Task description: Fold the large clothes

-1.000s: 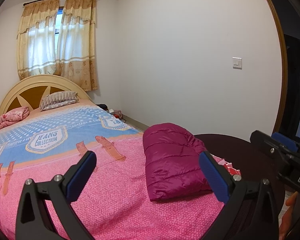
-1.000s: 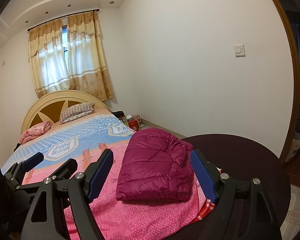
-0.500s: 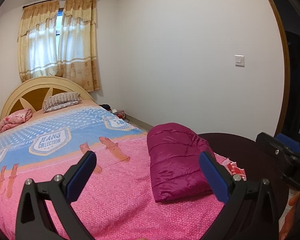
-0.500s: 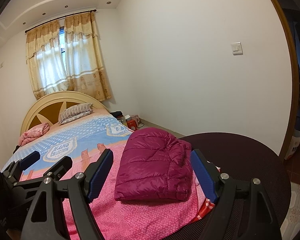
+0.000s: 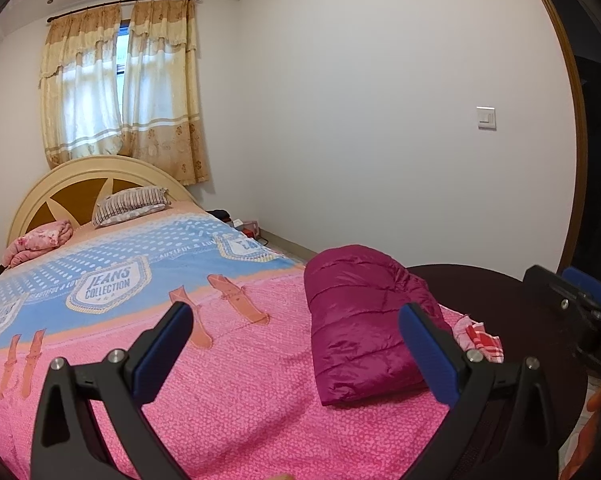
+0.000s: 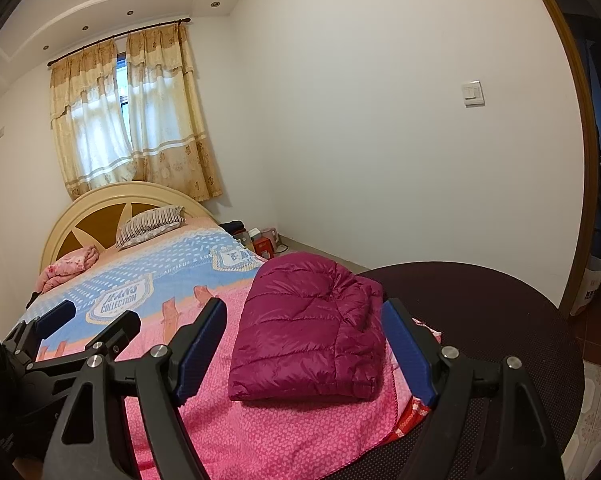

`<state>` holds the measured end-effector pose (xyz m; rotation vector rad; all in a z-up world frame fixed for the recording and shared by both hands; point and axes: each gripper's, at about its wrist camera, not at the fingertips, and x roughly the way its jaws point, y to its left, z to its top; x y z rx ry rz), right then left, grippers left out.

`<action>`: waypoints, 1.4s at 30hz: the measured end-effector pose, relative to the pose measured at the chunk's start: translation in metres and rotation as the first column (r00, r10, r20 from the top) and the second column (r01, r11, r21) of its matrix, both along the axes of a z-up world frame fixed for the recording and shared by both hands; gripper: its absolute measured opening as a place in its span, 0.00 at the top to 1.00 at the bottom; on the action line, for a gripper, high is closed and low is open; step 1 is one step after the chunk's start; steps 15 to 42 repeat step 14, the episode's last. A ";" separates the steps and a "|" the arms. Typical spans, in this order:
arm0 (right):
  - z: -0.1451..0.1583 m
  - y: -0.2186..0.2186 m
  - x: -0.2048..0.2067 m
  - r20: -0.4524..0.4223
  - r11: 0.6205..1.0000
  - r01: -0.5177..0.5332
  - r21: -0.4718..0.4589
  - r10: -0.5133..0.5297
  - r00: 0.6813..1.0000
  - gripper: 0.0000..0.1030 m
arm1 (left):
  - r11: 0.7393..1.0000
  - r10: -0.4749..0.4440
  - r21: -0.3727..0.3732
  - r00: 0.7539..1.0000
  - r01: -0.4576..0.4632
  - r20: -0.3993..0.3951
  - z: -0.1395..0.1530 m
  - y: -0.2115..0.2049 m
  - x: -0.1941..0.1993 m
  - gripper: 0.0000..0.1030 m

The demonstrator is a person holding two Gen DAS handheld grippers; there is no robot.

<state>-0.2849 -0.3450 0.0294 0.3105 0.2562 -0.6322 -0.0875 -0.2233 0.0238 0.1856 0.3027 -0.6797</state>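
Note:
A magenta puffer jacket (image 5: 360,320) (image 6: 312,340) lies folded into a thick rectangle on the pink blanket (image 5: 236,392) near the bed's foot corner. My left gripper (image 5: 294,316) hovers open over the blanket. Nothing is between its blue pads (image 5: 160,356), and the jacket shows just inside its right finger. My right gripper (image 6: 304,308) is open too, short of the jacket, which shows in the gap beyond its tips. Each gripper appears at the edge of the other's view: the right gripper (image 5: 580,304) and the left gripper (image 6: 88,328).
The bed reaches back to a cream headboard (image 5: 100,176) with a striped pillow (image 5: 128,204) and a pink bundle (image 5: 40,240). A dark round mesh surface (image 6: 480,312) adjoins the bed's foot. A red-and-white cloth (image 5: 480,340) lies by the jacket. Boxes (image 6: 260,240) stand along the wall.

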 end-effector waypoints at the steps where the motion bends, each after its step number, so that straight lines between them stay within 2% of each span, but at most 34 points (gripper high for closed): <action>1: 0.000 0.001 0.000 -0.001 1.000 0.001 0.000 -0.001 1.000 0.22 | 1.000 0.003 -0.002 1.000 -0.003 -0.001 0.000 0.000 0.001 0.00; 6: -0.001 0.002 0.000 -0.005 1.000 0.003 -0.001 -0.003 1.000 0.22 | 0.999 0.035 0.006 0.999 -0.035 0.012 -0.002 -0.001 0.005 0.00; 10: -0.003 0.002 0.001 -0.009 1.000 0.004 0.001 -0.004 1.000 0.22 | 1.000 0.003 -0.005 0.999 -0.003 -0.040 -0.005 0.000 0.012 0.00; 14: -0.006 0.002 0.003 -0.013 1.000 0.001 0.008 -0.001 1.000 0.22 | 1.000 0.022 0.022 0.998 -0.021 -0.055 -0.010 -0.002 0.018 0.00; 42: -0.006 0.002 0.003 -0.013 1.000 0.001 0.008 -0.001 1.000 0.22 | 1.000 0.022 0.022 0.998 -0.021 -0.055 -0.010 -0.002 0.018 0.00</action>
